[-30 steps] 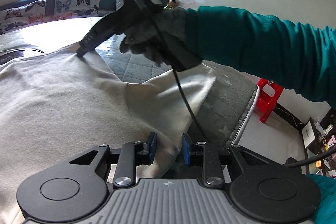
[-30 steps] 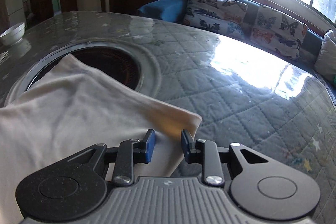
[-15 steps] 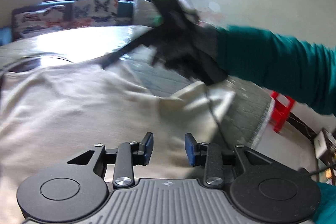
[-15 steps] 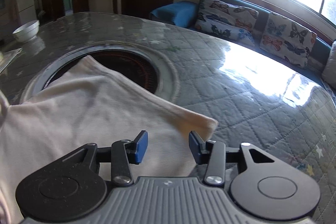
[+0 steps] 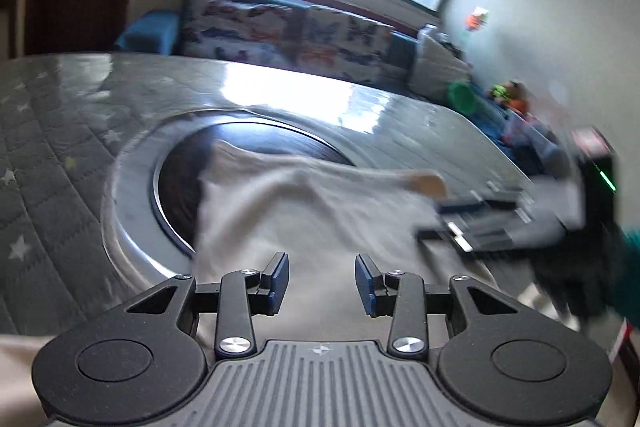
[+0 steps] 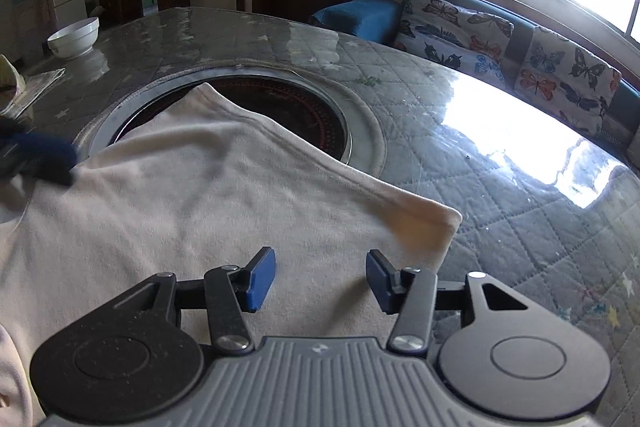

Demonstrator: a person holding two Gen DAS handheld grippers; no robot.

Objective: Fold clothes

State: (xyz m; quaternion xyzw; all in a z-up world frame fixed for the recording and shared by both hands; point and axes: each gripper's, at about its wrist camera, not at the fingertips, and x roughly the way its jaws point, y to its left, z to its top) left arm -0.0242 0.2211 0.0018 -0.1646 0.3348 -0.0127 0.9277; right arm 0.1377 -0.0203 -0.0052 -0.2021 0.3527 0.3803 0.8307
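Quilted table (image 6: pixel 500 187) under a glossy cover, round dark recess (image 6: pixel 288 107) at centre, butterfly cushions (image 6: pixel 472 27) and window behind. Cream shirt (image 6: pixel 200 211) lies flat across the near half of the table, its far edge draped over the recess at 12 o'clock, one folded corner pointing to 3 o'clock — probably spread like this so the next fold has a clean edge.

Right gripper (image 6: pixel 320 277): tilted down over the shirt, jaws just opening, nothing between the pads; cloth lies below them, not pinched. Looks like a release after laying the fold.

Left gripper (image 5: pixel 322 281): view blurred. Jaws also opening, apart, empty — shirt (image 5: pixel 320 211) beneath. From the right view its blue tip sits at 9 o'clock on the shirt's edge. Next grasp not yet begun.
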